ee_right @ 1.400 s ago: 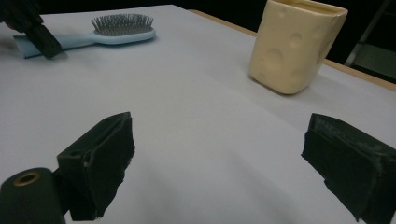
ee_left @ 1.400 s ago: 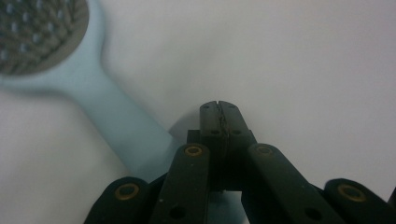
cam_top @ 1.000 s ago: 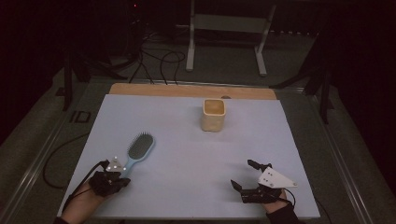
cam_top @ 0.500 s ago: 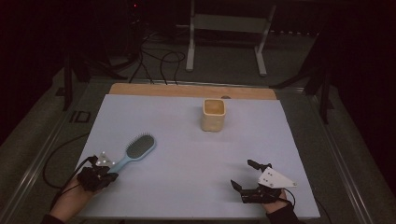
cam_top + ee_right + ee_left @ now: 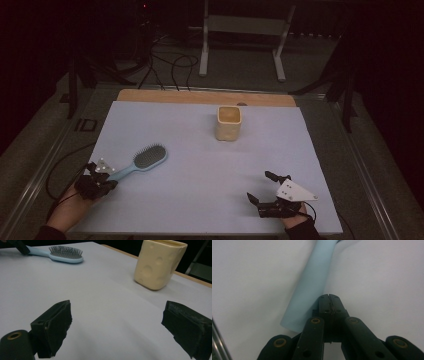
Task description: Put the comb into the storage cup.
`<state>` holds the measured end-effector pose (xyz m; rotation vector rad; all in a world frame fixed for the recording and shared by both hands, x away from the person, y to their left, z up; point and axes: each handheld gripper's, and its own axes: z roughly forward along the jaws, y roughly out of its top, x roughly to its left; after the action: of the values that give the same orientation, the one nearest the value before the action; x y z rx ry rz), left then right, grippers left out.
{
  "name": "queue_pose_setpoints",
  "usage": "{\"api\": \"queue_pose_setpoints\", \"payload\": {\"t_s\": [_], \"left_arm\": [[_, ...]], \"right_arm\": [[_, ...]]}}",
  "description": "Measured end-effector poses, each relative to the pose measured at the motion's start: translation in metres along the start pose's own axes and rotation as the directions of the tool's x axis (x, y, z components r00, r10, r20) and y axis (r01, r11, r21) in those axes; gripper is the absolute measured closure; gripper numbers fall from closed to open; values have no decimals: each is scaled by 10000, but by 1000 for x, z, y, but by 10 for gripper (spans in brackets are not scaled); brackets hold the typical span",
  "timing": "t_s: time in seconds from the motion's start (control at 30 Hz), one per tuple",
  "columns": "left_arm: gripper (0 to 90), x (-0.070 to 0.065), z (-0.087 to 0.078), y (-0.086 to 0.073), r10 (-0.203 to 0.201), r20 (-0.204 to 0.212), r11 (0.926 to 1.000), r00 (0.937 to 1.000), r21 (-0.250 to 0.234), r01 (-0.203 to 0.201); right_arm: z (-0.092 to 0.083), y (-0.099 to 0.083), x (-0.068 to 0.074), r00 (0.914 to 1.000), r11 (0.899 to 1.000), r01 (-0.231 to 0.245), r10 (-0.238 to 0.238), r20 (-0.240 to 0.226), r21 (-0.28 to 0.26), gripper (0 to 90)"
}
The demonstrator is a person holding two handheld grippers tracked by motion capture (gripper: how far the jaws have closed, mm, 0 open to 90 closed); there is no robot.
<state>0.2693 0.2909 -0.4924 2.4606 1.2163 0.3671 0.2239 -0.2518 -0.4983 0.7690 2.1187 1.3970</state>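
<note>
A light blue hairbrush (image 5: 150, 157) lies on the pale sheet at the left, bristles up, its handle (image 5: 312, 287) pointing toward my left gripper (image 5: 106, 176). That gripper (image 5: 329, 297) is shut with nothing between its jaws, and its tips rest against the side of the handle near its end. A cream cup with round dimples (image 5: 229, 122) stands upright at the back centre. My right gripper (image 5: 261, 186) rests low near the front right, open (image 5: 117, 322) and holding nothing. It faces the cup (image 5: 160, 263) and the brush (image 5: 66, 253).
The pale sheet (image 5: 200, 170) covers a table with a wooden strip (image 5: 200, 97) along its far edge. Behind it on the floor are black cables (image 5: 170, 65) and a metal stand (image 5: 242, 30). A cable (image 5: 65, 160) trails off the table's left edge.
My left gripper has slid left, and the brush handle's end has swung left with it. The brush now lies flatter across the sheet. The right gripper has not moved.
</note>
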Motion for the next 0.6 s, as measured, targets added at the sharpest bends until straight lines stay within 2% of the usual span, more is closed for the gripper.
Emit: {"api": "queue_pose_setpoints", "payload": {"t_s": [0.3, 0.43, 0.57, 0.6], "left_arm": [[898, 14, 0, 1, -246, -364, 9997, 9990, 41, 248], [898, 14, -6, 3, -205, -413, 9997, 9989, -118, 200], [897, 14, -14, 6, -85, -310, 9996, 9995, -275, 76], [897, 16, -20, 8, -53, -166, 9992, 9998, -394, 46]], "right_arm": [[0, 0, 0, 10000, 10000, 21, -21, 1, -8, 85], [0, 0, 0, 10000, 10000, -9, 9, 0, -5, 85], [0, 0, 0, 10000, 10000, 22, -22, -16, -3, 85], [0, 0, 0, 10000, 10000, 22, -22, -10, -2, 85]]}}
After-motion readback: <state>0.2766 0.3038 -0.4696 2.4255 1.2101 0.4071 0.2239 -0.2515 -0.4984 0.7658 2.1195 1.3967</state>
